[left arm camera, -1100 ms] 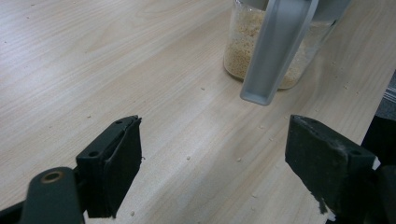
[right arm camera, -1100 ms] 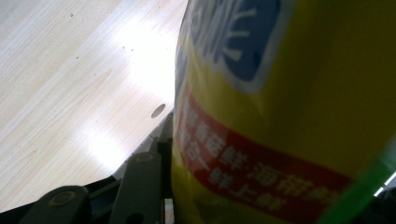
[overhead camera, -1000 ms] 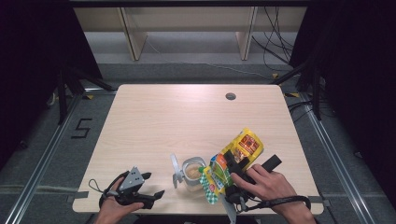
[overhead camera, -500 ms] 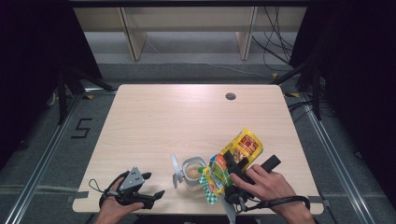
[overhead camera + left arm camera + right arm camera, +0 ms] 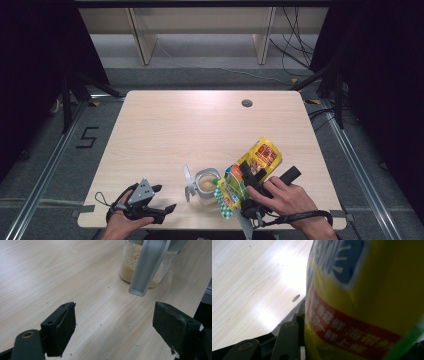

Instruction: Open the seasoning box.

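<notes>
— Yellow foil, printed in red and blue: a snack bag is held tilted at the table's five o'clock, its lower end lowered toward the glass jar just beside it at six o'clock. What is judged to be the step?

— Pouring, most likely. The jar is seen part-filled with pale granules, and the bag's mouth appears to be aimed at its opening, though the mouth itself cannot be made out from above.

— And the right gripper?

— It is clamped on the bag, and in the right gripper view the printed foil is pressed right up against the camera. The hold should be kept on the bag's body so that the mouth is not pinched flat.

— The left gripper?

— It rests at the table's seven o'clock, well apart from the jar. Its jaws are spread wide and nothing is held. In the left gripper view the jar stands ahead at one o'clock, with its grey hinged clasp hanging down in front.

— What would make the pour go well?

— The tilt would best be raised slowly — loose grains are already scattered on the wooden table. The jar could be steadied by the free gripper, since a light jar may be nudged by the bag.
</notes>
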`<state>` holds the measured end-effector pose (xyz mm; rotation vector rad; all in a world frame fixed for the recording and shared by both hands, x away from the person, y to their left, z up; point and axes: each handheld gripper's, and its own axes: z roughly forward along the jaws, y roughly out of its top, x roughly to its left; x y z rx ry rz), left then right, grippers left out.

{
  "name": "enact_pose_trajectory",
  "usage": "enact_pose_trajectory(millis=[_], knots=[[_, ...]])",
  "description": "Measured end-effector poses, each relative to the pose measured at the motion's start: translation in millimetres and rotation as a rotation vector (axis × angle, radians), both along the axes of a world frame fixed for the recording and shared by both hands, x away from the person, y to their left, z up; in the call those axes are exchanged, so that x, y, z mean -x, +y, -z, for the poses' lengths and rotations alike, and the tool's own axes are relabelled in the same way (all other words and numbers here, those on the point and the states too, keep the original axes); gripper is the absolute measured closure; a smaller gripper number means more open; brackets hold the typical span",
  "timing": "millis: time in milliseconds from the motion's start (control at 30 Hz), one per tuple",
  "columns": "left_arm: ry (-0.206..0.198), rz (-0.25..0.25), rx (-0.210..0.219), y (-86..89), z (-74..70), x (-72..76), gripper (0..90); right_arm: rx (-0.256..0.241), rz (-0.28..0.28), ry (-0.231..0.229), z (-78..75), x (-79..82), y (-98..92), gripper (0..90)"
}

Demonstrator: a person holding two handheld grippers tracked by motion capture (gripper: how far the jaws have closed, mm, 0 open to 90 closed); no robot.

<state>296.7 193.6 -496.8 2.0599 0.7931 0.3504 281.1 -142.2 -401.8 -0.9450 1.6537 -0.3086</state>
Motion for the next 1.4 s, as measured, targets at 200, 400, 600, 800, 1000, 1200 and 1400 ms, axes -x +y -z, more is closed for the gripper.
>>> enact_pose_trajectory(millis=[200,400,600,800,1000,1200,1400], knots=[[0.002,-0.001,0.002,-0.2,0.1,0.2,18.2,-0.002,-0.007,0.003,-0.8,0.0,0.1,61.1],[-0.014,0.009,0.010,-0.5,0.1,-0.6,18.2,0.004,-0.007,-0.003,-0.3,0.8,0.7,61.1],[-0.018,0.013,-0.004,0.1,-0.2,-1.1,18.2,-0.013,-0.002,-0.004,-0.6,1.3,0.3,61.1],[-0.014,0.010,0.008,-0.6,0.1,-0.6,18.2,0.006,-0.004,-0.004,-0.1,1.0,0.7,61.1],[-0.015,0.009,0.010,-0.6,0.1,-0.6,18.2,0.000,-0.009,-0.004,-0.2,1.0,0.6,61.1],[-0.015,0.008,0.010,-0.6,0.2,-0.5,18.2,0.003,0.000,-0.004,0.1,0.9,0.2,61.2],[-0.018,0.009,0.013,-0.7,0.7,-0.4,18.2,0.004,-0.003,-0.010,1.8,2.4,2.0,61.4]])
